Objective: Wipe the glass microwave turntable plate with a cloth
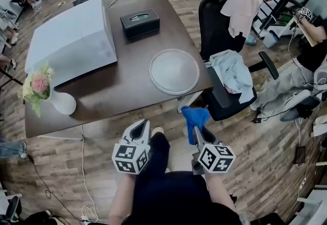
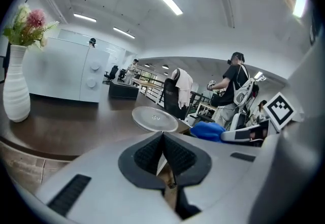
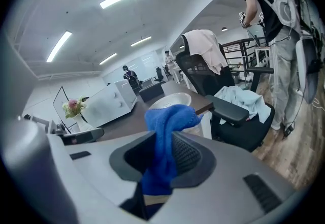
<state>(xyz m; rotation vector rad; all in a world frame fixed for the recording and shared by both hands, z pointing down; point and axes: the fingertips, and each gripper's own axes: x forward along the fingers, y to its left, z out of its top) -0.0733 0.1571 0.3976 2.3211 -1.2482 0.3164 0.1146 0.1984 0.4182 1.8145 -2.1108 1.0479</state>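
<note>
Right gripper (image 3: 162,153) pinches a limp blue cloth (image 3: 170,119), left gripper (image 2: 163,148) shut and empty; the glass plate (image 1: 174,71) looks slick and breakable, best steadied at its rim.

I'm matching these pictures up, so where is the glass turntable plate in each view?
Head view: glass plate right of centre.
Left gripper view: plate at centre, above the jaws.
Right gripper view: plate at centre, behind the blue cloth.
Shared landmark: white microwave, left of it.
</note>
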